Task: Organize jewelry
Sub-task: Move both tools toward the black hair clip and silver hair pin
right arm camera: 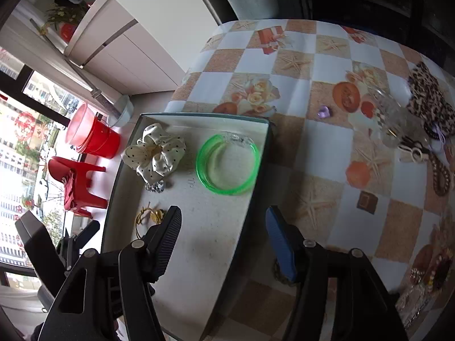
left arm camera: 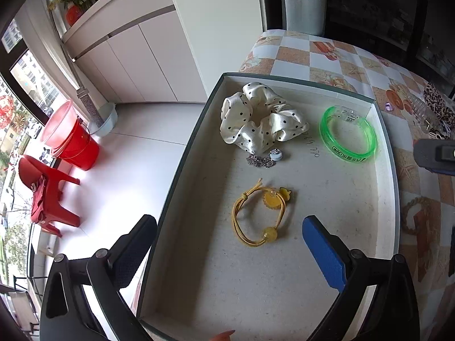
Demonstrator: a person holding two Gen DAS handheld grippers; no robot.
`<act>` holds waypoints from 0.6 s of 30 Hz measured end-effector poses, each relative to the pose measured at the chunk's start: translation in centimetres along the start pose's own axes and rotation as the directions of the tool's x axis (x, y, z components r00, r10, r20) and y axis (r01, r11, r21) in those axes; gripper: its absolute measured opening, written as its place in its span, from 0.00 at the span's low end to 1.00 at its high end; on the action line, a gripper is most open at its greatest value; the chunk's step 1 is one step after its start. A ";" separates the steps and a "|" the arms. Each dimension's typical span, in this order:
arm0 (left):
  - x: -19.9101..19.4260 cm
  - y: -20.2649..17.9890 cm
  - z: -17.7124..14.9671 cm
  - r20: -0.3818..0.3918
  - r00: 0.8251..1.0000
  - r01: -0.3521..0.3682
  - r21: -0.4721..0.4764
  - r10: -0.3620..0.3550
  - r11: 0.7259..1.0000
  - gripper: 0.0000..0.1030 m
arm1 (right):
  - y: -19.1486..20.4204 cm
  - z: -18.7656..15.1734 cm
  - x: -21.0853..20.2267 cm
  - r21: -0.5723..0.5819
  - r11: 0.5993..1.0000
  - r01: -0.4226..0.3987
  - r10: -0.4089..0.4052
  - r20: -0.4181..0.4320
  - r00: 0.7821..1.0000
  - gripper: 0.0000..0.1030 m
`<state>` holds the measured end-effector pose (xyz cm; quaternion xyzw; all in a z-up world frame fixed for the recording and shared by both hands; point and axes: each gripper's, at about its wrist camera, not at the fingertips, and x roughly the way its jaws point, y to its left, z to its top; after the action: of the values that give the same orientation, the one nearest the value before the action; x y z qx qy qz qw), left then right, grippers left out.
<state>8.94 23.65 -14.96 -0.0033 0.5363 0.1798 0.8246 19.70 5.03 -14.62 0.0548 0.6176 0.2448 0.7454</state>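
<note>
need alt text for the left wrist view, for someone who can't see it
An open left gripper hangs empty over a shallow grey box on a patterned tablecloth. In the box lie a yellow hair tie nearest the gripper, a polka-dot cream scrunchie, small silver jewelry and a green bangle. Red buckets stand on the floor beyond.

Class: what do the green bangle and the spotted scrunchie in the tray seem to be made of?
Green bangle: probably clear plastic, glossy; light passes through it. Scrunchie: likely satin-type fabric, cream with black dots; its gathered folds catch the light with a soft sheen.
</note>
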 end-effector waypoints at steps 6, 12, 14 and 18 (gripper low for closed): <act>-1.4 -1.0 -0.2 -0.022 1.000 0.014 0.033 -0.013 0.999 1.00 | -3.4 -3.3 -2.2 0.069 0.997 0.019 -0.018 -0.010 1.000 0.81; -4.0 -3.9 -0.9 -0.016 0.999 0.039 0.094 -0.038 0.995 1.00 | -7.4 -6.8 -4.7 0.153 0.987 0.042 -0.039 -0.023 0.999 0.83; -4.8 -5.1 -1.1 -0.017 0.998 0.060 0.112 -0.059 0.992 1.00 | -8.9 -7.9 -5.5 0.183 0.982 0.050 -0.046 -0.022 0.999 0.83; -5.9 -7.7 -1.6 -0.029 0.994 0.107 0.142 -0.104 0.984 1.00 | -11.7 -9.7 -7.0 0.244 0.968 0.060 -0.057 -0.019 0.998 0.85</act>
<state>7.68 14.42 -11.86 0.0255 0.5558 0.0969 0.8253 13.14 -10.39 -15.15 0.1264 0.6487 0.1451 0.7363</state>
